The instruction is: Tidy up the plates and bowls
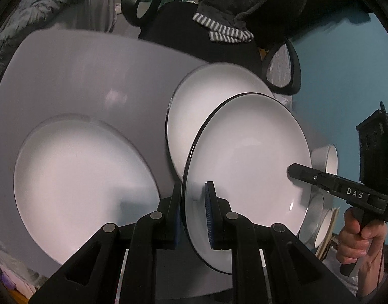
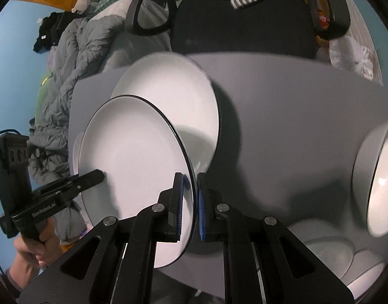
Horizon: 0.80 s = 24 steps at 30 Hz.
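A white plate with a thin black rim [image 1: 247, 167] is held in the air above a grey surface [image 1: 92, 76], gripped from opposite edges by two handheld grippers. The left gripper [image 1: 194, 217] has its blue-padded fingers closed on the near rim of the plate, one finger on each face. The right gripper [image 2: 190, 205] pinches the opposite rim the same way; its jaws look nearly closed around the thin edge. Holding both sides likely keeps the wide, smooth plate level and stops it from slipping or tipping.

Beneath and beyond the lifted plate, a second white plate [image 1: 206, 96] lies on the surface, partly overlapped in view. A third plate [image 1: 82, 182] rests on the surface well to the left. White bowls [image 2: 379, 177] sit at the right side of the surface. An office chair [image 2: 244, 25] stands behind. The plates are not yet stacked, so the lifted one is probably headed onto another plate.
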Tool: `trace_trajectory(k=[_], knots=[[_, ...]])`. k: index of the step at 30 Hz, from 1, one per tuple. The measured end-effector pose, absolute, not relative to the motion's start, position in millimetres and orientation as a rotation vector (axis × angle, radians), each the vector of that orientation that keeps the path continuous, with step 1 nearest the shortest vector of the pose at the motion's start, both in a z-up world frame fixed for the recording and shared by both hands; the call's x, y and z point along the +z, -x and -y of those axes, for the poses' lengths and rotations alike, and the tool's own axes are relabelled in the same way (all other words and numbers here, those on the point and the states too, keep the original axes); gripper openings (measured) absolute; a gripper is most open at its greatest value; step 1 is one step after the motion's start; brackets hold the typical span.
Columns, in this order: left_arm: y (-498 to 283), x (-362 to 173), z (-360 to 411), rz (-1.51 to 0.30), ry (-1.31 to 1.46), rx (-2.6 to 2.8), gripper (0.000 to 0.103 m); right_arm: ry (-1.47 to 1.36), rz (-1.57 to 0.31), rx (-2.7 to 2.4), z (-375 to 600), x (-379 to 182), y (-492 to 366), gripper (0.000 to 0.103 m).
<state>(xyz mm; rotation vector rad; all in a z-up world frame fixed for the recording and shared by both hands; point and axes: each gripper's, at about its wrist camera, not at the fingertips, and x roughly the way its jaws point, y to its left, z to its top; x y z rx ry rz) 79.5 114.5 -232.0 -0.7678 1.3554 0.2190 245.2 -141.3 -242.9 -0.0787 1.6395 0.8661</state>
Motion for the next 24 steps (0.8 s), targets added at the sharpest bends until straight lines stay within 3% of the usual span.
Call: trace_trajectory(k=[24], knots=[[-121.6,-254.5,-143.2,-1.401,0.830,0.244,0.015,0.085,-1.687,0.820,107.8,-261.3,-284.7,0.013]])
